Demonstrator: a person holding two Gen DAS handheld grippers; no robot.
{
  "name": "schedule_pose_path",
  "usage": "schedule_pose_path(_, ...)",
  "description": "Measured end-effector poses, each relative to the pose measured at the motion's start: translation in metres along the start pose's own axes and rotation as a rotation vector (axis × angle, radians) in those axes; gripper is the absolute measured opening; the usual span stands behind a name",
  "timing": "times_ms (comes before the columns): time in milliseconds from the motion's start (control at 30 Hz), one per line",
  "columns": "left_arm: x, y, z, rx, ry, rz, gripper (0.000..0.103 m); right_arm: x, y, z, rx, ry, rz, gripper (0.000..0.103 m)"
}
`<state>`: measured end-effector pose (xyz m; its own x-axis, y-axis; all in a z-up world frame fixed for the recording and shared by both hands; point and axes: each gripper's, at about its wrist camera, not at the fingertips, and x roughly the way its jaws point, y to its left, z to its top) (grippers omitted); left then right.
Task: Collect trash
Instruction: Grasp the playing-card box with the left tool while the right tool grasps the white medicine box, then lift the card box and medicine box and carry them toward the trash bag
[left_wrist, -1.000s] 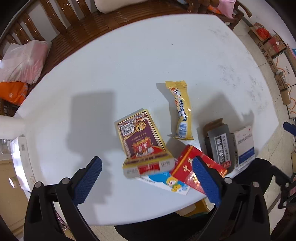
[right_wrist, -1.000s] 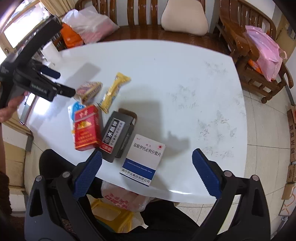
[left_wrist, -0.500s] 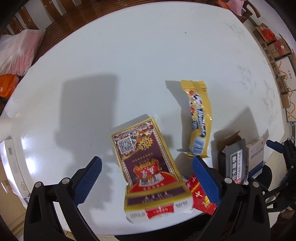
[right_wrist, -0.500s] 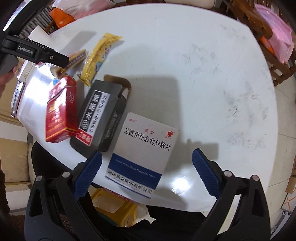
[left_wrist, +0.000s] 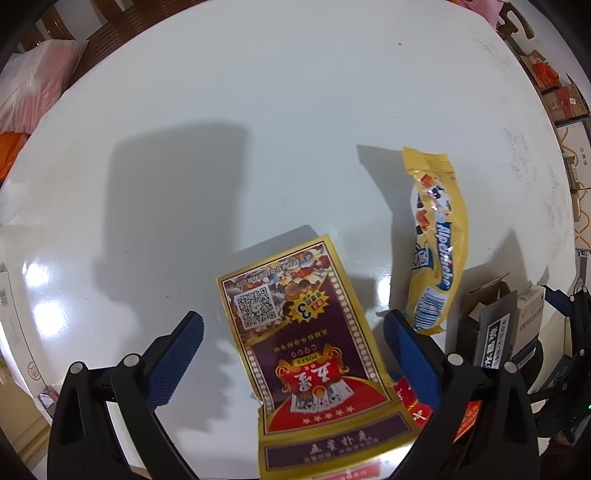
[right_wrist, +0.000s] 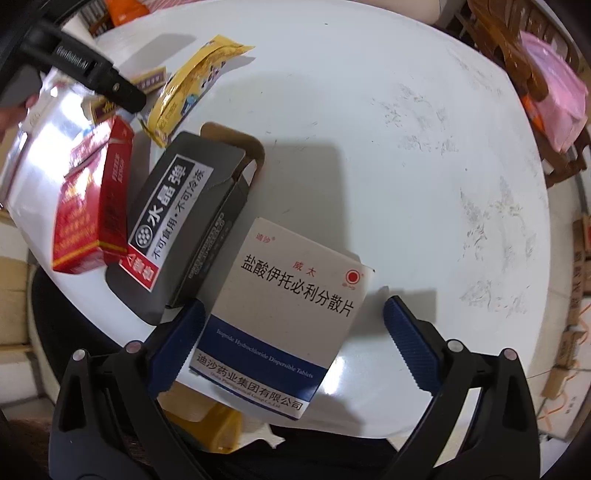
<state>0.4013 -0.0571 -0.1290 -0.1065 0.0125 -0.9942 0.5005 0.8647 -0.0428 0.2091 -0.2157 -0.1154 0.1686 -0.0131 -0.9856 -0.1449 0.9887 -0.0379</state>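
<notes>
Trash lies on the near edge of a white round table (left_wrist: 258, 110). In the left wrist view, a purple-and-gold playing-card box (left_wrist: 310, 354) lies between the fingers of my open left gripper (left_wrist: 293, 345). A yellow candy wrapper (left_wrist: 439, 243) lies to its right. In the right wrist view, a white-and-blue medicine box (right_wrist: 284, 314) lies between the fingers of my open right gripper (right_wrist: 293, 336). Left of it lie an opened black box (right_wrist: 184, 221) and a red cigarette pack (right_wrist: 92, 199). Neither gripper holds anything.
Wooden chairs (right_wrist: 517, 48) with pink bags (right_wrist: 554, 88) stand around the table. Cardboard boxes (left_wrist: 557, 92) lie on the floor at the right. A yellow bin (right_wrist: 218, 424) shows below the table's near edge. The left gripper's body (right_wrist: 85, 74) reaches in over the wrappers.
Both grippers have moved down and closer to the table. The card box now lies between the left fingers and the medicine box between the right fingers. Both stayed open.
</notes>
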Motion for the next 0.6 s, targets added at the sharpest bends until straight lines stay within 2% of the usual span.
schedule_pose_path(133, 0.009, 0.011, 0.008, -0.003, 0.014, -0.008, 0.085, 0.000, 0.000, -0.001, 0.006, -0.013, -0.002, 0.090)
schedule_pose_path(200, 0.012, 0.016, 0.010, -0.009, 0.020, -0.016, 0.078, -0.003, 0.001, -0.003, 0.006, -0.021, -0.001, 0.084)
schedule_pose_path(233, 0.013, 0.018, 0.010, -0.008, 0.020, -0.012, 0.077, -0.005, 0.002, -0.005, 0.004, -0.026, -0.001, 0.075)
schedule_pose_path(300, 0.012, 0.021, 0.012, -0.011, 0.015, -0.008, 0.075, -0.006, 0.004, -0.005, -0.004, -0.024, 0.002, 0.070)
schedule_pose_path(367, 0.011, 0.022, 0.012, -0.014, 0.012, -0.014, 0.073, -0.008, 0.000, -0.005, -0.005, -0.026, 0.006, 0.069)
schedule_pose_path(467, 0.009, 0.023, 0.013, -0.019, 0.004, -0.006, 0.064, -0.010, -0.001, -0.005, -0.011, -0.028, 0.008, 0.067)
schedule_pose_path(600, 0.008, 0.027, 0.011, -0.035, 0.001, -0.022, 0.062, -0.017, 0.009, -0.004, -0.013, -0.027, 0.005, 0.065)
